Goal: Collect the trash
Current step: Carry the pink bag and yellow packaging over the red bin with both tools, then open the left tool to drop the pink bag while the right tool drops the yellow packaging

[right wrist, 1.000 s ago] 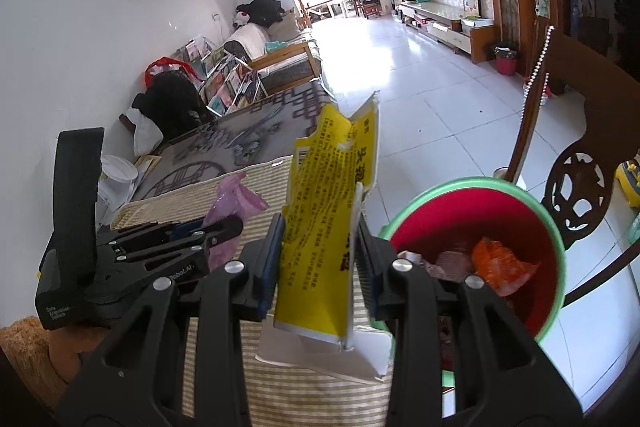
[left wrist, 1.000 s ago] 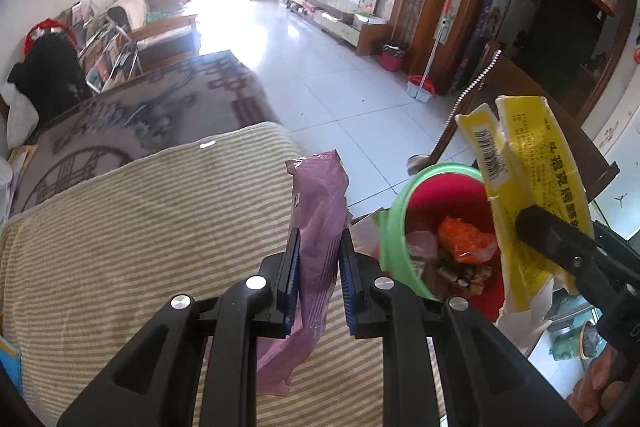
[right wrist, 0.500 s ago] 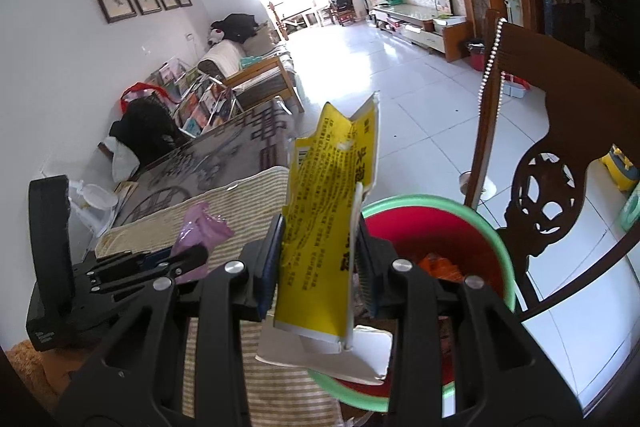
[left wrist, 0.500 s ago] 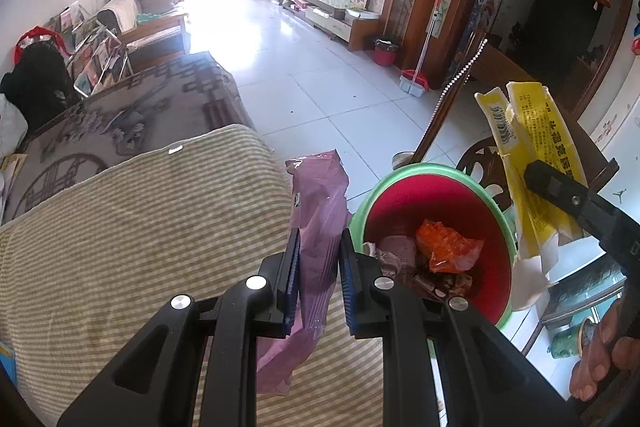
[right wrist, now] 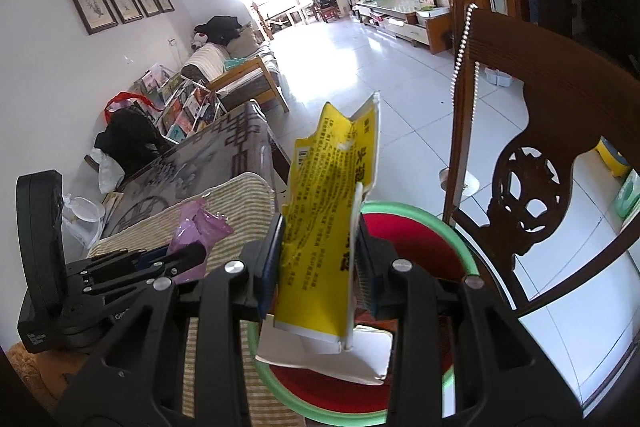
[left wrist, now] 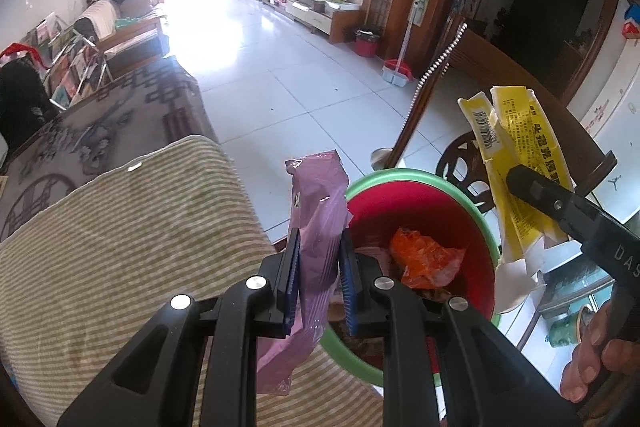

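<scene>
My left gripper (left wrist: 319, 277) is shut on a crumpled purple plastic wrapper (left wrist: 318, 203), held at the near left rim of the red bin with a green rim (left wrist: 486, 227). Inside the bin lies an orange wrapper (left wrist: 420, 257) among other scraps. My right gripper (right wrist: 320, 267) is shut on a torn yellow carton (right wrist: 332, 203) with a white inside, held over the bin (right wrist: 460, 239). In the left wrist view that yellow carton (left wrist: 524, 155) stands at the bin's right rim. The left gripper (right wrist: 176, 261) and its purple wrapper (right wrist: 196, 227) appear at the left of the right wrist view.
A striped green and cream cloth (left wrist: 120, 239) covers the surface under the left gripper. A dark wooden chair (right wrist: 540, 147) with a bead string stands right behind the bin. A grey patterned sofa (left wrist: 100, 123) lies farther left. White tiled floor (left wrist: 280, 67) stretches ahead.
Both grippers have moved right toward the bin with their trash. The bin's opening now lies directly under the yellow carton and beside the purple wrapper. Neither grip has changed.
</scene>
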Tool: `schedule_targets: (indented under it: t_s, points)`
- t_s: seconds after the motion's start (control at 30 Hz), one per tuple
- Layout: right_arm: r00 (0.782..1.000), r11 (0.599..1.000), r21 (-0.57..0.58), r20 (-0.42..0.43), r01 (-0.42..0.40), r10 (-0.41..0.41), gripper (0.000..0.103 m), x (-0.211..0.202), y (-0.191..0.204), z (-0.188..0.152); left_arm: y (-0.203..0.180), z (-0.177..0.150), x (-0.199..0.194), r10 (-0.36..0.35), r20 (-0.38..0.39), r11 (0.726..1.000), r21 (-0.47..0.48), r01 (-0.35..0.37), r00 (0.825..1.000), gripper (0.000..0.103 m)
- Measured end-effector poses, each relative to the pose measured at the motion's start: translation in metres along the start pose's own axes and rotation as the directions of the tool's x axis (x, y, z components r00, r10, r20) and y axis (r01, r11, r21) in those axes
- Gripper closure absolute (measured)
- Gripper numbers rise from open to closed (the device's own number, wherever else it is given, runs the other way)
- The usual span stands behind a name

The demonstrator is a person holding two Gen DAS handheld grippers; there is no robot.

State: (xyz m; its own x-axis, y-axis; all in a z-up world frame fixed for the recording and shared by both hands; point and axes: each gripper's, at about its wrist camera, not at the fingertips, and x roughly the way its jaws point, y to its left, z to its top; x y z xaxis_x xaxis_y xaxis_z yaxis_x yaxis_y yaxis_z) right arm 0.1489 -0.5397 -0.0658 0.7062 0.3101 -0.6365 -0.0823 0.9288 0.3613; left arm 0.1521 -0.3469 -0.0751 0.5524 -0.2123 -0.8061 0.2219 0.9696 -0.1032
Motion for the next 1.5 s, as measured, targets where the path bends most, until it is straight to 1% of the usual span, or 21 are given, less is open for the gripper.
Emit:
schedule_targets:
  t_s: [0.4,0.6,0.7,0.8,0.9,1.03,1.27,1.5]
  points:
    - [0.999,0.998,0.045,-0.002,0.045,-0.045,0.070,-0.008,-0.027,-0.004,-0.029,0.004,0.020,-0.048,-0.044,0.998,0.043,0.050,0.998,0.087]
    - [0.998,0.997,0.043,-0.027,0.063,-0.062,0.070,-0.003,-0.029,-0.007,-0.031,0.001,0.029,-0.065,-0.063,0.997,0.041,0.068,0.996,0.086]
    - [0.997,0.996,0.046,-0.035,0.075,-0.074,0.070,-0.003,-0.030,-0.013,-0.031,-0.001,0.040,-0.077,-0.091,0.996,0.037,0.081,0.993,0.086]
    - [0.996,0.994,0.078,-0.044,0.082,-0.078,0.070,-0.006,-0.035,-0.020,-0.037,-0.001,0.051,-0.089,-0.125,0.994,0.051,0.096,0.988,0.086]
    - [0.996,0.991,0.103,-0.037,0.088,-0.085,0.070,-0.014,-0.038,-0.028,-0.048,0.000,0.066,-0.101,-0.173,0.990,0.079,0.116,0.980,0.086]
    - [0.994,0.985,0.139,-0.027,0.107,-0.104,0.070,-0.025,-0.048,-0.038,-0.064,0.001,0.077,-0.125,-0.205,0.984,0.103,0.148,0.971,0.086]
    - [0.989,0.967,0.212,-0.015,0.144,-0.144,0.070,-0.040,-0.068,-0.050,-0.093,-0.001,0.089,-0.159,-0.239,0.967,0.156,0.200,0.958,0.086]
    - [0.987,0.962,0.223,-0.018,0.160,-0.160,0.070,-0.042,-0.070,-0.052,-0.095,-0.003,0.097,-0.169,-0.255,0.966,0.149,0.211,0.952,0.086]
